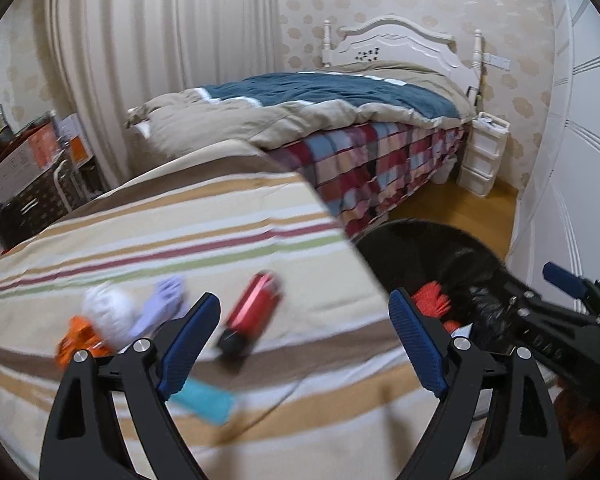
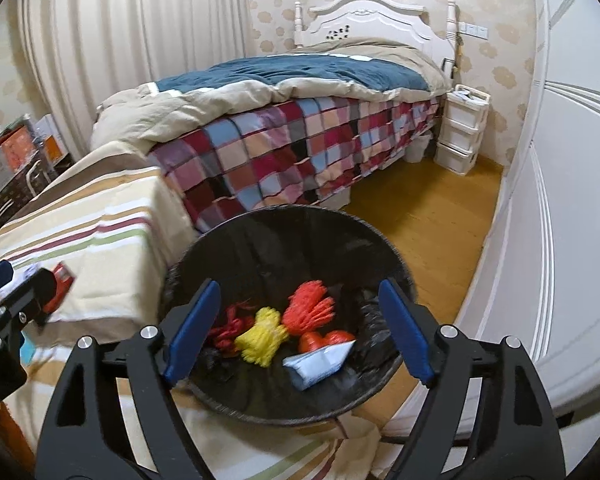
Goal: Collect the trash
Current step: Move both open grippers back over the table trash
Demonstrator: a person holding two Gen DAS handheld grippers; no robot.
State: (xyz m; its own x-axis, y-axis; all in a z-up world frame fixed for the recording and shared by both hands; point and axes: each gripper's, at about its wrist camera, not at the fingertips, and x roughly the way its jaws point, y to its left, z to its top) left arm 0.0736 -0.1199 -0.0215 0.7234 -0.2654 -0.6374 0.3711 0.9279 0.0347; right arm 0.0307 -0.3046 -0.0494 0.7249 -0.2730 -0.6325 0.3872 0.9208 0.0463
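The left gripper (image 1: 304, 344) stands wide open with nothing between its blue pads, hovering over a striped cloth (image 1: 204, 232) that covers the surface. Just beyond its fingers a red can (image 1: 252, 316) lies on its side, blurred; toward the surface's left edge sit a white wad (image 1: 108, 314), a pale purple scrap (image 1: 164, 300) and an orange wrapper (image 1: 76, 340), close together, and a turquoise piece (image 1: 204, 400) lies nearer the camera beside the left finger. The right gripper (image 2: 300, 328) is likewise spread wide and empty, poised above a black-lined trash bin (image 2: 260, 220) that stands off the surface's right edge. Only the right wrist view looks into the bin: an orange mesh bundle (image 2: 312, 306), a yellow mesh bundle (image 2: 262, 338), a dark red scrap (image 2: 230, 326) and a pale blue-white packet (image 2: 320, 362) lie on its bottom; the left view catches just the bin's rim and a bit of orange. Behind are a bed (image 2: 284, 136) with a checked blanket, a white headboard, a white drawer unit (image 2: 462, 132), curtains, patterned wallpaper and a yellow wooden floor (image 2: 420, 216). No writing is readable.
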